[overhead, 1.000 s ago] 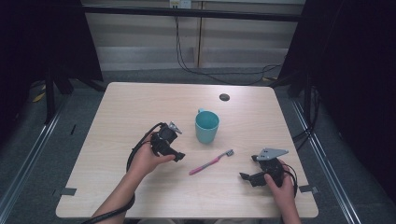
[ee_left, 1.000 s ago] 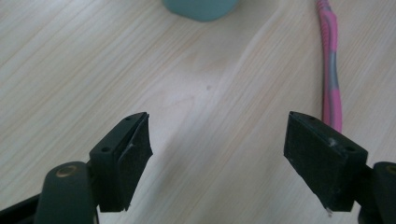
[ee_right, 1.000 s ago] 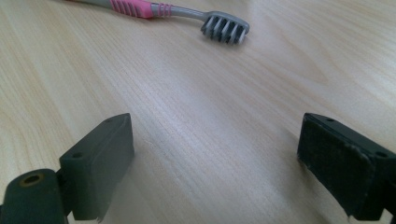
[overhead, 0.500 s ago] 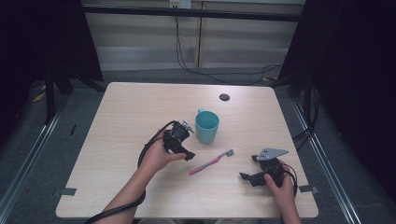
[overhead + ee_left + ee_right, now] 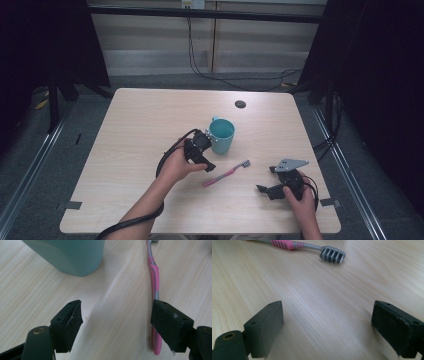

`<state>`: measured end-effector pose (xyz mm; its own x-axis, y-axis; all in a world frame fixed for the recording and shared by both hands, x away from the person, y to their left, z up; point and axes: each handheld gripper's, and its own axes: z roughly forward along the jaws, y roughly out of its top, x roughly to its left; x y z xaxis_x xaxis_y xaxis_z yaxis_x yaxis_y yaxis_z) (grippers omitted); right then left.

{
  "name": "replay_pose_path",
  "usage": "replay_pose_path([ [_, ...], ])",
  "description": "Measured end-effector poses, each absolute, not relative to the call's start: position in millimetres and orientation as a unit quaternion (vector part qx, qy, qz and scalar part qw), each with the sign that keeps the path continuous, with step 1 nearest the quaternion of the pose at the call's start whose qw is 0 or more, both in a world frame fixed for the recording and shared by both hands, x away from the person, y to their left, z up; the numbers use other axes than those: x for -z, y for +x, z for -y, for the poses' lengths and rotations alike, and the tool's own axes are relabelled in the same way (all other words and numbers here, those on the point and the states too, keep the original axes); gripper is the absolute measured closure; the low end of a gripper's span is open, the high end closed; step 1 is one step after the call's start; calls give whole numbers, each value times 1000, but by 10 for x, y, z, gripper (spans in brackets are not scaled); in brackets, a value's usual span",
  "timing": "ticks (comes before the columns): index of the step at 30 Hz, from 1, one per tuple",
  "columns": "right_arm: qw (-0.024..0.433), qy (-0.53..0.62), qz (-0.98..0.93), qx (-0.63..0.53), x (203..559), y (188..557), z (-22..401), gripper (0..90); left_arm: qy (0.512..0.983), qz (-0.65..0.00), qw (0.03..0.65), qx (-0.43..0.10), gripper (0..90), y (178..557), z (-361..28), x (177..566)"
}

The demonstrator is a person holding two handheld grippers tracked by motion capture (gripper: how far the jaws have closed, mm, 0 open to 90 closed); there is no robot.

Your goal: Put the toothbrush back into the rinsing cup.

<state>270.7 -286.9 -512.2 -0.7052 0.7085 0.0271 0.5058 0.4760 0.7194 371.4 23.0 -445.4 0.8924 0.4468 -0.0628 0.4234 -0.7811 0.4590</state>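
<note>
The left gripper point(image 5: 202, 150) hangs with jaws spread, nothing held, touching or just beside the cup point(image 5: 221, 135) at its 8 o'clock. The toothbrush point(image 5: 226, 173) lies flat at the cup's 6 o'clock, bristles toward 2 o'clock. It is probably the target: centre both jaws across the pink handle, drop low, then close squarely. The right gripper point(image 5: 272, 189) rests released at 4 o'clock.

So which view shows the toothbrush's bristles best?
The right gripper view: the toothbrush lies close, its grey bristle head sharp. The high view shows the whole toothbrush but small. The left gripper view shows mostly its pink handle, the head cut off.
</note>
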Motion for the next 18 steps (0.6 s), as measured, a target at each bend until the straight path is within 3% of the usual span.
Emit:
replay_pose_path([
  [18,139,358,-848,-366,5122,2707,2869,103,948,-223,225,-19,268,3713,-73,4515],
])
